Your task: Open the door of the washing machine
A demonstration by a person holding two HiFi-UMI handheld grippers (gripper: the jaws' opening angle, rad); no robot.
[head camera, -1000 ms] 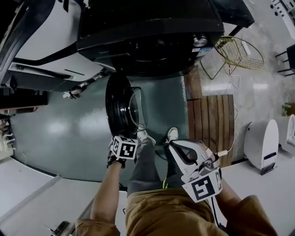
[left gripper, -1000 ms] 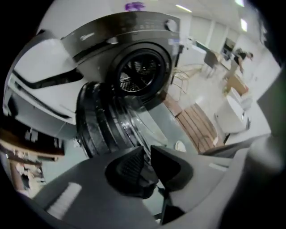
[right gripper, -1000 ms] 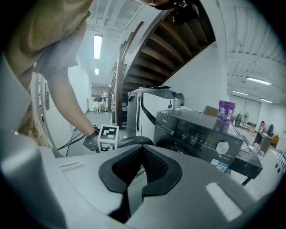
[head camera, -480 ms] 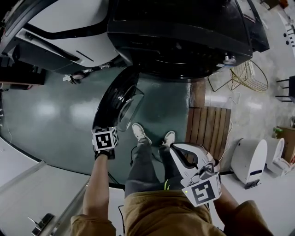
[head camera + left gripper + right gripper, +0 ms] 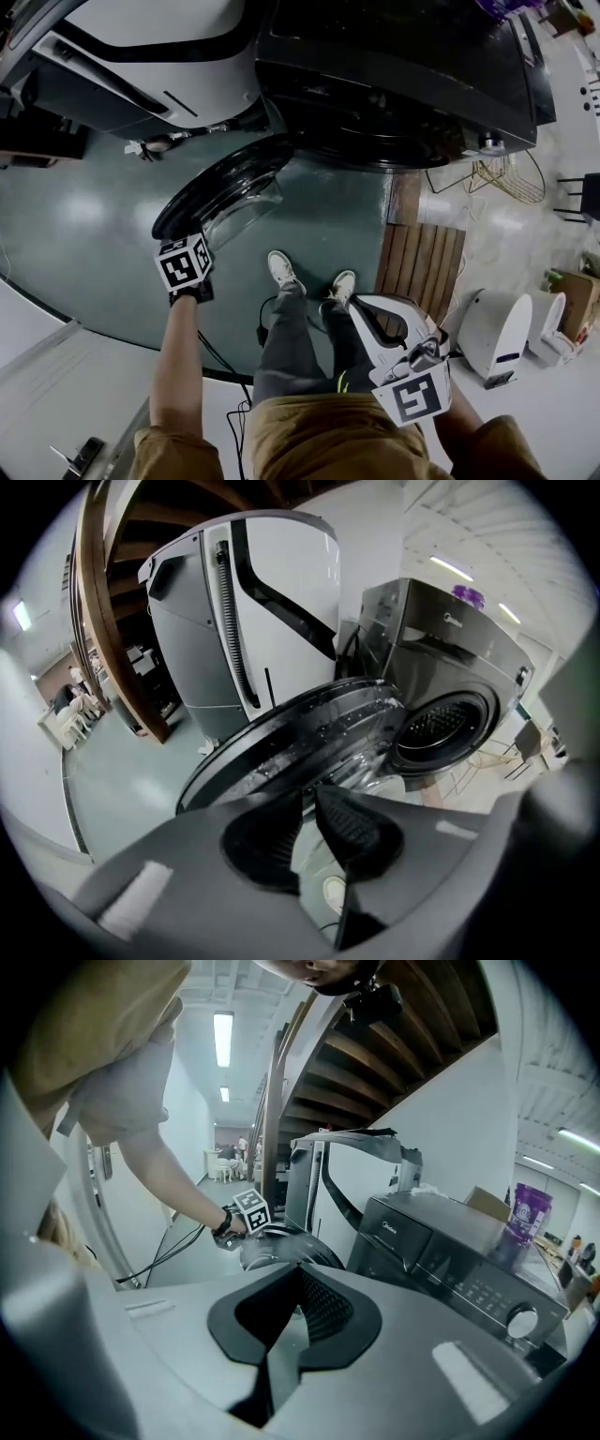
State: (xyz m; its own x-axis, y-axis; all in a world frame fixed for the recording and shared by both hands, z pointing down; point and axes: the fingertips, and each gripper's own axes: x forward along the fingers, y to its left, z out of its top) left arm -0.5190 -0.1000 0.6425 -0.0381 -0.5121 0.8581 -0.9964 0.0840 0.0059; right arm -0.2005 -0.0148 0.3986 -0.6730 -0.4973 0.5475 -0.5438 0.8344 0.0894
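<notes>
The dark front-loading washing machine (image 5: 394,84) stands at the top of the head view. Its round glass door (image 5: 220,183) hangs swung out to the left, hinged near the drum. My left gripper (image 5: 185,242) sits at the door's outer rim, under its marker cube. In the left gripper view the jaws (image 5: 305,799) are nearly closed, their tips against the door rim (image 5: 281,752), and the open drum (image 5: 445,728) shows behind. My right gripper (image 5: 356,303) hovers above the person's legs, shut and empty, away from the machine (image 5: 441,1260).
A large white appliance (image 5: 141,37) stands left of the washer. A wooden board (image 5: 422,262), a wire basket (image 5: 511,178) and a white device (image 5: 492,333) lie to the right. The person's shoes (image 5: 279,269) stand before the door. A purple cup (image 5: 525,1213) sits on the machine.
The door has swung much wider, out and to the left, and my left gripper has gone with its rim. The right gripper has stayed near the person's lap.
</notes>
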